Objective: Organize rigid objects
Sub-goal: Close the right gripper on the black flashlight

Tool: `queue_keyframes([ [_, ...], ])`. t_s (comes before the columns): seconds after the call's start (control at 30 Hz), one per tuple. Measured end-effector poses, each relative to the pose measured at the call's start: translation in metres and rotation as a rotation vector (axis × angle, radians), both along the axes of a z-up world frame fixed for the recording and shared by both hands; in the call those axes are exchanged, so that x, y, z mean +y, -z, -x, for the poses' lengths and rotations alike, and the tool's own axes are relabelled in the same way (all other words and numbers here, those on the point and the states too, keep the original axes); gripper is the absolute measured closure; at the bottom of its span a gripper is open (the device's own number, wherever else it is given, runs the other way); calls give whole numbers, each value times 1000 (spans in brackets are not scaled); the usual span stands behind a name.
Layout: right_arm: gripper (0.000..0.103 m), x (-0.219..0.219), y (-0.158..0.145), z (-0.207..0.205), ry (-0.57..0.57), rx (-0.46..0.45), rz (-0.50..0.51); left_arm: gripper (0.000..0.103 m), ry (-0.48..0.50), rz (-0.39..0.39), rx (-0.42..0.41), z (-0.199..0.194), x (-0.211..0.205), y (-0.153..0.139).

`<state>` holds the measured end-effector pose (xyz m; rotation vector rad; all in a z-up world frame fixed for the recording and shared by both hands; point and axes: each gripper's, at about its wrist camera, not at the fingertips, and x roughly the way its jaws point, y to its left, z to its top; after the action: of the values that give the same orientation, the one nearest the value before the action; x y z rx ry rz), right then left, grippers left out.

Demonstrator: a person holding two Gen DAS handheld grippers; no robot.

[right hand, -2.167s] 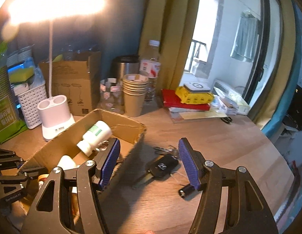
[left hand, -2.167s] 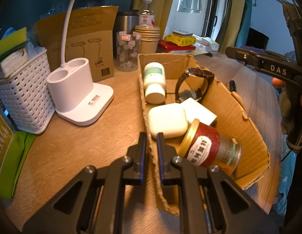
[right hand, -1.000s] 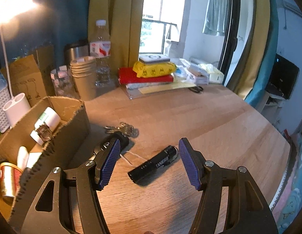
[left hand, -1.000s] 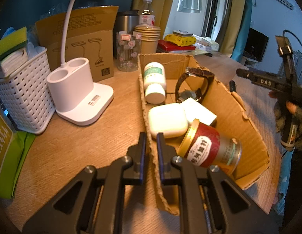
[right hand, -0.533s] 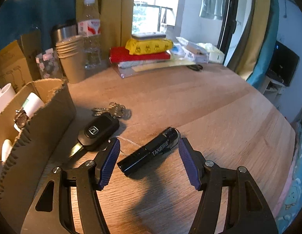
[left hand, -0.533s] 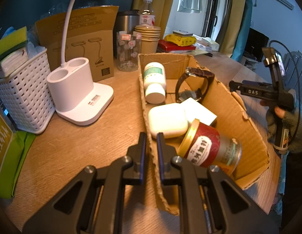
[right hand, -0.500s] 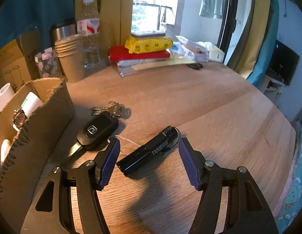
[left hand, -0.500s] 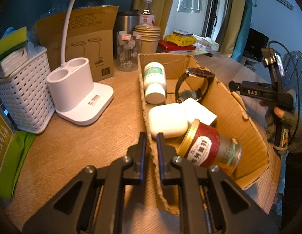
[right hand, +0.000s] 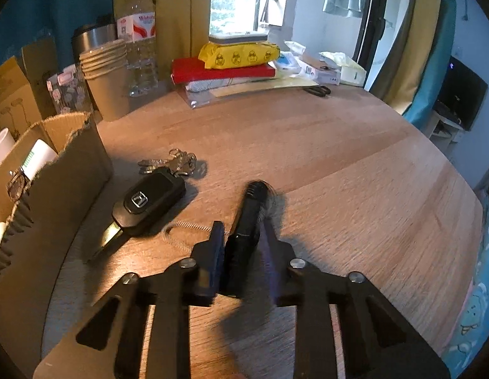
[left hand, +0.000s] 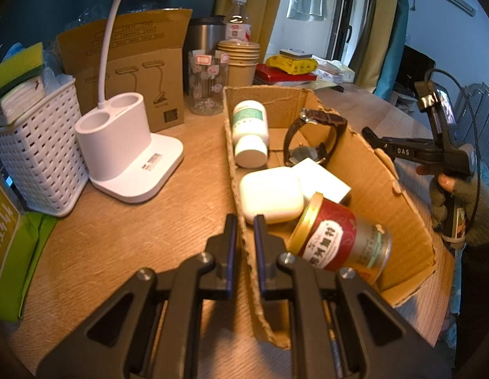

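Note:
My right gripper [right hand: 241, 230] is shut on a black flashlight [right hand: 252, 208] lying on the wooden table; its head points away from me. A black car key [right hand: 149, 202] with a key bunch [right hand: 176, 161] lies just to its left, beside the cardboard box [right hand: 64, 177]. My left gripper [left hand: 244, 221] is shut on the near left wall of the cardboard box [left hand: 389, 189]. The box holds a white pill bottle [left hand: 249, 132], a wristwatch [left hand: 310, 139], a white case [left hand: 271, 195] and a red tin [left hand: 336, 240]. The right gripper also shows in the left wrist view [left hand: 367, 132], behind the box's right wall.
A white lamp base [left hand: 127, 151], a white basket [left hand: 35, 158] and a green pack [left hand: 10, 237] stand left of the box. Paper cups [right hand: 106, 79], a water bottle [right hand: 138, 34], a glass jar [left hand: 208, 82] and stacked books [right hand: 225, 69] line the back of the table.
My right gripper has dropped onto the flashlight and closed on it; the flashlight has turned to point away from me. My left gripper and the box have not moved.

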<state>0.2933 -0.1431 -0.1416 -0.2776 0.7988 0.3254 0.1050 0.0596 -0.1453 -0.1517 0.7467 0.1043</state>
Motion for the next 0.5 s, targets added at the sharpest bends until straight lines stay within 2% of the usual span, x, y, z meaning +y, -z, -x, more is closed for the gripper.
queue_keyframes([
  [0.23,81,-2,0,-1,-8,7,-15,91,0,0,0,0,0,0],
  [0.5,82,-9,-14,8,-24,-23,-83,91,0,1,1,0,1,0],
])
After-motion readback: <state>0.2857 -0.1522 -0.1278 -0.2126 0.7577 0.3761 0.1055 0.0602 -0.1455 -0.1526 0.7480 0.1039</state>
